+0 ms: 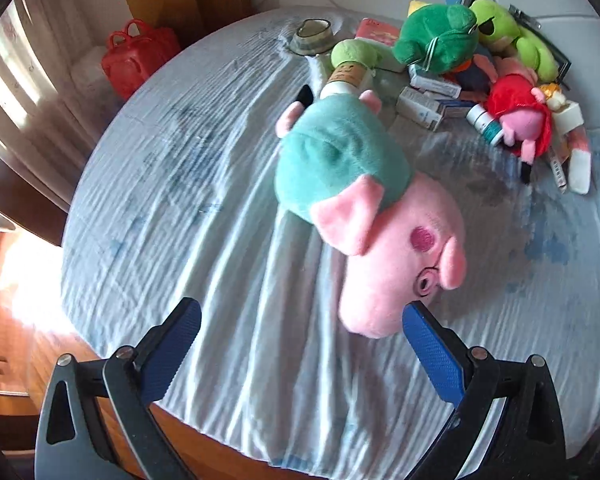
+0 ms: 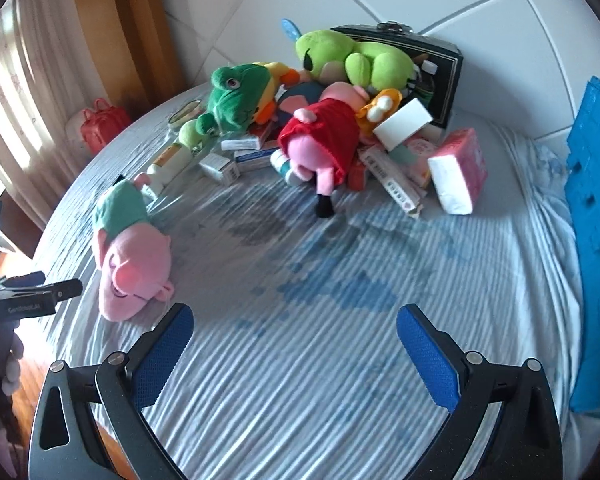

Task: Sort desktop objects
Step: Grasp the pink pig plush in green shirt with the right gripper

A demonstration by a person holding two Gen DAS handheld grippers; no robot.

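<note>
A pink pig plush in a teal shirt point(image 1: 364, 208) lies on the striped cloth, its snout just past my open left gripper point(image 1: 302, 314); the right pad point(image 1: 432, 352) sits at its snout. The same plush point(image 2: 132, 252) lies left of my open right gripper point(image 2: 294, 320), which holds nothing. At the back is a pile: a red-dressed pig plush point(image 2: 324, 140), a dark green frog plush point(image 2: 240, 92), a light green plush point(image 2: 356, 60), several small boxes point(image 2: 236, 156) and a pink tissue pack point(image 2: 458, 168).
A blue crate point(image 2: 596, 240) stands at the right edge. A black open case point(image 2: 440, 68) sits behind the pile. A red bag point(image 1: 140, 56) rests beyond the table's far left. The other gripper's body point(image 2: 28, 296) shows at the left edge.
</note>
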